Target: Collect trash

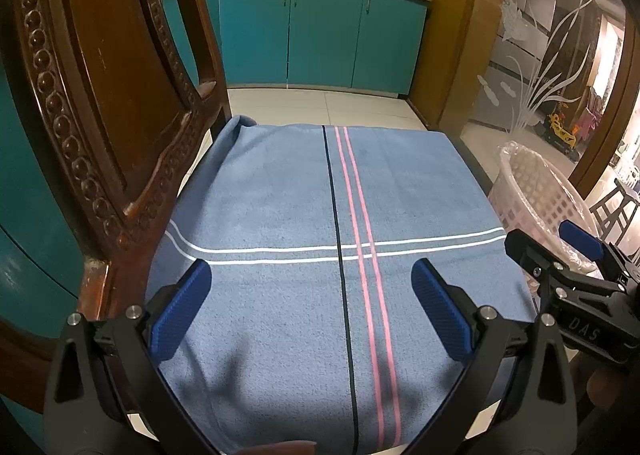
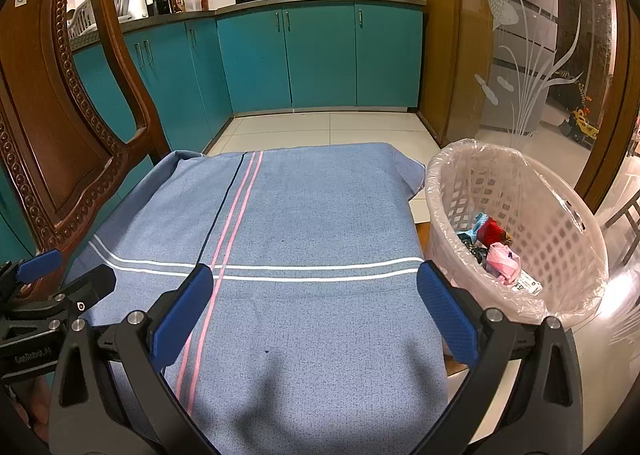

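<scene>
A pink lattice waste basket (image 2: 560, 231) lined with a clear bag stands on the floor right of the chair seat; it also shows in the left wrist view (image 1: 536, 191). Inside lie a red wrapper (image 2: 493, 230), a pink crumpled bag (image 2: 502, 261), a teal scrap and a white label. A blue striped cloth (image 2: 300, 239) covers the seat (image 1: 288, 215), with no trash on it. My left gripper (image 1: 310, 287) is open and empty above the cloth. My right gripper (image 2: 314, 291) is open and empty above the cloth, next to the basket.
A carved wooden chair back (image 1: 100, 95) rises at the left (image 2: 60, 115). Teal kitchen cabinets (image 2: 320, 55) line the far wall, with pots on the counter. An etched glass door (image 2: 520, 55) stands at the right. White tiled floor (image 2: 320, 127) lies beyond the seat.
</scene>
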A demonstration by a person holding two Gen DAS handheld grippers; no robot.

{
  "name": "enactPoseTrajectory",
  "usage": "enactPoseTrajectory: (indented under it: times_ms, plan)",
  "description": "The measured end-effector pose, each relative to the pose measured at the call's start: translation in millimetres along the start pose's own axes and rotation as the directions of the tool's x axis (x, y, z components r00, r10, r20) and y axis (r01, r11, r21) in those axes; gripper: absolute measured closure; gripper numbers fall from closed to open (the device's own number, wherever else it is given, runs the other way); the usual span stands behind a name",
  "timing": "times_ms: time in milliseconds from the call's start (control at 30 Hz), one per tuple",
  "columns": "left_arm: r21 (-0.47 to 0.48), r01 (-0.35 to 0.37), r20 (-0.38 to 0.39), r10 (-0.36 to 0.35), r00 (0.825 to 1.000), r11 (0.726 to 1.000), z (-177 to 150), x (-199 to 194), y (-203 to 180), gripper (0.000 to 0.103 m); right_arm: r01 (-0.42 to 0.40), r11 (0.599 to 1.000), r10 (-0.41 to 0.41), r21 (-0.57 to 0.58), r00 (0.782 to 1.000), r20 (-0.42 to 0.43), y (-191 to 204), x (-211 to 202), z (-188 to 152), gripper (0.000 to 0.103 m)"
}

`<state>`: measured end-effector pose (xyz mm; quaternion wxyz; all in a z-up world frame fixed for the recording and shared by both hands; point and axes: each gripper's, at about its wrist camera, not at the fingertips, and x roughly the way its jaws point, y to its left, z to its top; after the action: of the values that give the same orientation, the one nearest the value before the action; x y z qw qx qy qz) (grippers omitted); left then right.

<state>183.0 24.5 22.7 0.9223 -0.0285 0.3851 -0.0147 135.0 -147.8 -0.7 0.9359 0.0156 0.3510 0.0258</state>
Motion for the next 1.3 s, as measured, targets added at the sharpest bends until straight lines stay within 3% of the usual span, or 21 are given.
enactPoseTrajectory:
  times_ms: [467, 800, 1300]
  plan:
    - [-0.012, 0.001, -0.02, -0.002, 1.0, 1.0, -0.9, 3.4, 1.5, 0.003, -0.004, 1.0, 0.004, -0.005, 1.0, -0.001, 0.4, 0.4, -1.4, 0.004]
    - [0.0, 0.0, 0.022, 0.0, 1.0, 1.0, -1.4, -4.0, -1.2, 0.003, -0.007, 1.0, 0.007, -0.007, 1.0, -0.002, 1.4, 0.7, -3.1, 0.004]
    - [0.019, -0.011, 0.017, 0.011, 1.0, 1.0, -1.1, -4.4, -3.6, 0.003, -0.008, 1.0, 0.008, -0.007, 1.0, -0.004, 0.9, 0.7, -2.7, 0.003]
